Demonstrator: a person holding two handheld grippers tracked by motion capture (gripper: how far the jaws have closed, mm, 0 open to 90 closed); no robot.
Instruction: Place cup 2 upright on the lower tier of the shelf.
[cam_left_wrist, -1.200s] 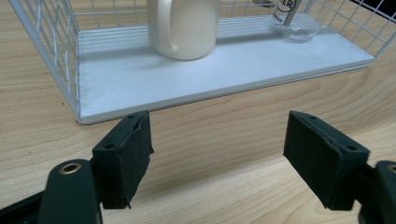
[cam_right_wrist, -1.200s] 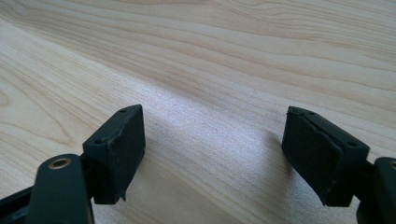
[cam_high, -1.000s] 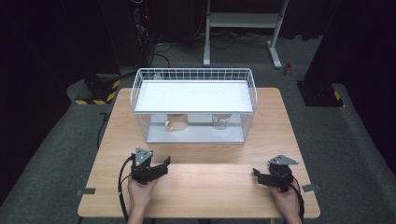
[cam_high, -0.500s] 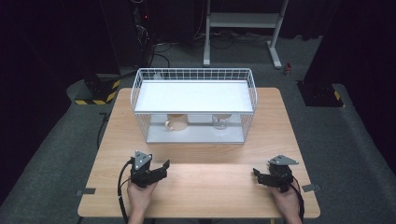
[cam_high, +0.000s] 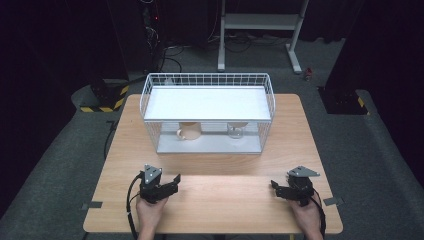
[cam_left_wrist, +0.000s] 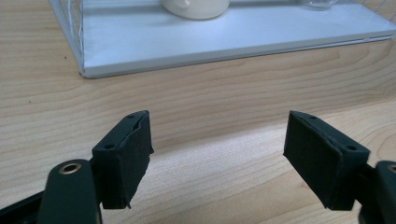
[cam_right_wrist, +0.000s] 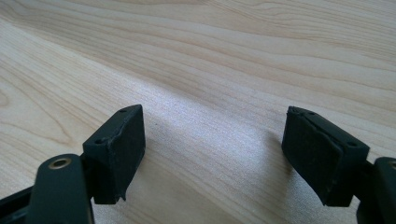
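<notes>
Cream mug (cam_high: 189, 131): from the high view I see it on the lower shelf of the white wire rack (cam_high: 208, 114), toward the rack's left end, handle pointing left, under the white top shelf.
Glass (cam_high: 235, 131): same lower shelf, toward the right end, well apart from the mug.
Rack position: it stands on the far half of the wooden table (cam_high: 215, 197), close to the far edge, about centred between the left and right edges.
Left gripper (cam_high: 169, 183): held in my left hand (cam_high: 150, 212) near the front-left corner of the table, jaws pointing to the right and wide apart, nothing between them.
Right gripper (cam_high: 276, 187): held in my right hand (cam_high: 306, 212) near the front-right corner, jaws pointing left toward the table's middle, apart and empty.
Left gripper view: both black pads (cam_left_wrist: 127, 156) stand well apart over bare wood; beyond them lies the rack's white base, with the bottom of the mug (cam_left_wrist: 196, 7) at the upper edge and a sliver of the glass (cam_left_wrist: 320, 3) further right.
Right gripper view: the pads (cam_right_wrist: 120, 148) are spread wide with plain tabletop between them, gripping nothing.
</notes>
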